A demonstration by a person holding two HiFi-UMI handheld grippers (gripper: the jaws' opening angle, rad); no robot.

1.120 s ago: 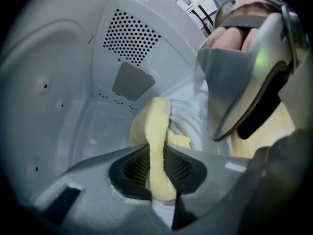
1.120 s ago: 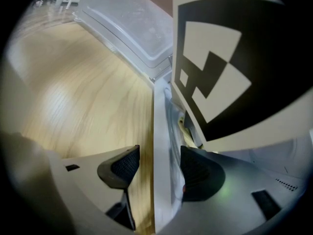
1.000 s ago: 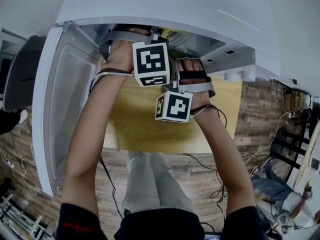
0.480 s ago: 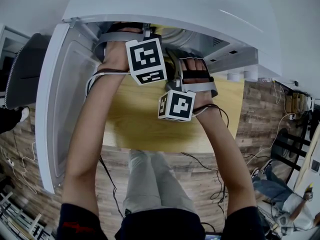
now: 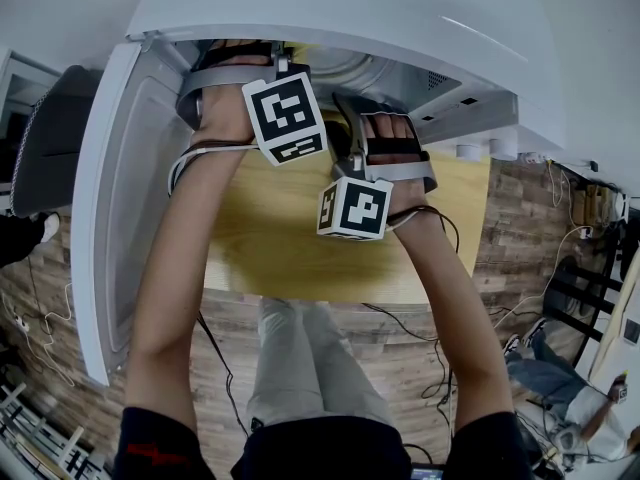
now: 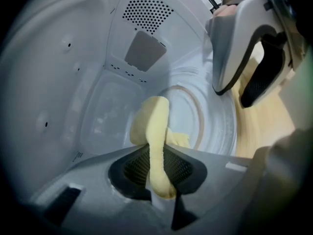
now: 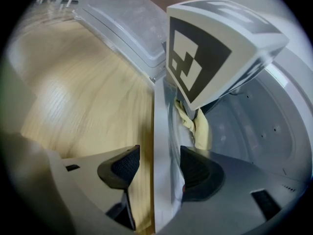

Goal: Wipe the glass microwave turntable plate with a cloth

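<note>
The microwave [image 5: 350, 8] stands on a wooden worktop [image 5: 290, 238] with its door [image 5: 130, 198] swung open to the person's left. Both arms reach into its cavity.

The left hand-held gripper [image 6: 157, 153] is closed on a yellow cloth [image 6: 154, 126]. A fold of the cloth is pinched between the two dark pads, and the rest bulges out in front of them. The cloth hangs over the glass turntable plate [image 6: 220, 126], which lies on the floor of the cavity. In the right gripper view the cloth seems to touch the near part of the plate, just below the left gripper's marker cube [image 7: 205, 48].

The right hand-held gripper [image 7: 160, 151] is at the front of the cavity, to the right of the left one. Its jaws stand wide apart, and the front sill of the microwave [image 7: 161, 180] and the plate's near rim run between them. A strip of worktop shows between the left pad and the sill, so the pads grip nothing.
</note>
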